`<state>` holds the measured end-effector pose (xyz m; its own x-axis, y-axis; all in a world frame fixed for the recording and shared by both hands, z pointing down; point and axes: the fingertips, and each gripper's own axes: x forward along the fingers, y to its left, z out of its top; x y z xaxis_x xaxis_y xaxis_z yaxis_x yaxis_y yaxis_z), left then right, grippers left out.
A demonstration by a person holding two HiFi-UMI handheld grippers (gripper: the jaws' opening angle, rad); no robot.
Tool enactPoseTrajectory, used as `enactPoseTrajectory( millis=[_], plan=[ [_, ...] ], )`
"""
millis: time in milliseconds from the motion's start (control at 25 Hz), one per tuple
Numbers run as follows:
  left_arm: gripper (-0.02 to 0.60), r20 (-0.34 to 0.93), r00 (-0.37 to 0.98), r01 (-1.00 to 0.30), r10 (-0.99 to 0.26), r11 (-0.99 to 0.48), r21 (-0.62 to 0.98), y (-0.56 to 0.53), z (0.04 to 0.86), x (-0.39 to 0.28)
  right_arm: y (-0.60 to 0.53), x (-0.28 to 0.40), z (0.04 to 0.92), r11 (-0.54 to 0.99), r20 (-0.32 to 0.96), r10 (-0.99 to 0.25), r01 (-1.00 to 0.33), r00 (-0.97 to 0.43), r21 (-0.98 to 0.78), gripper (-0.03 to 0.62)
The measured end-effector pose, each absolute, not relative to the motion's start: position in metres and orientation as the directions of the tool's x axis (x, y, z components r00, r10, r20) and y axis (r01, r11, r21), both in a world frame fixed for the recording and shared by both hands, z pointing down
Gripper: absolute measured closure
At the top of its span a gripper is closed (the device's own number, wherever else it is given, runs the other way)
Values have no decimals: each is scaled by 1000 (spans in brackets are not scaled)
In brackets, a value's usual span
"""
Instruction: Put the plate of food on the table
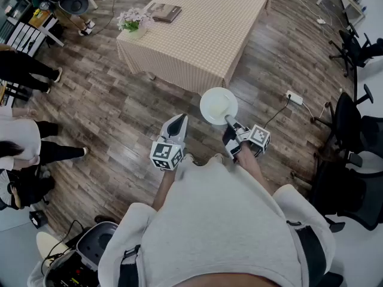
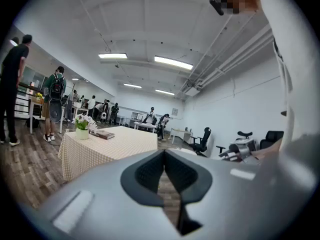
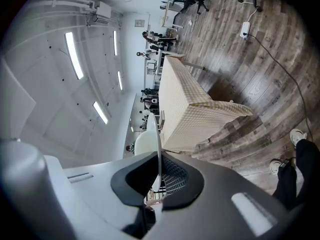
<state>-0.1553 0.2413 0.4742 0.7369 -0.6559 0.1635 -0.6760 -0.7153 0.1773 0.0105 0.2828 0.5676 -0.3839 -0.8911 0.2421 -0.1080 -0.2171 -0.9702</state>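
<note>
A white plate (image 1: 218, 105) hangs level over the wooden floor, just short of the near corner of the table (image 1: 203, 34), which has a checked cloth. My right gripper (image 1: 229, 123) is shut on the plate's near rim. In the right gripper view the plate (image 3: 143, 142) is seen edge-on, standing between the pads of that gripper (image 3: 159, 159). I cannot make out any food on it. My left gripper (image 1: 177, 121) is beside it to the left, shut and holding nothing. Its tips (image 2: 164, 154) point towards the table (image 2: 117, 141).
A flower pot (image 1: 134, 21) and a book (image 1: 165, 12) sit at the table's left end. A power strip (image 1: 294, 97) with a cable lies on the floor to the right. Office chairs (image 1: 354, 127) stand at the right. People (image 1: 27, 67) stand at the left.
</note>
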Motion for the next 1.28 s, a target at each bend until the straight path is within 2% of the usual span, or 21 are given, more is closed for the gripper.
enactPoseTrajectory(
  millis=[560, 840, 1280],
  plan=[
    [573, 167, 725, -688, -668, -703, 178, 239, 478, -145, 277, 22, 570, -205, 229, -889, -103, -397, -973, 585],
    [573, 169, 715, -699, -678, -694, 173, 243, 479, -131, 275, 34, 567, -149, 177, -892, -99, -417, -984, 582],
    [572, 187, 693, -721, -697, -674, 162, 262, 484, -84, 289, 79, 576, -183, 213, -864, -111, -457, -977, 585]
  ],
)
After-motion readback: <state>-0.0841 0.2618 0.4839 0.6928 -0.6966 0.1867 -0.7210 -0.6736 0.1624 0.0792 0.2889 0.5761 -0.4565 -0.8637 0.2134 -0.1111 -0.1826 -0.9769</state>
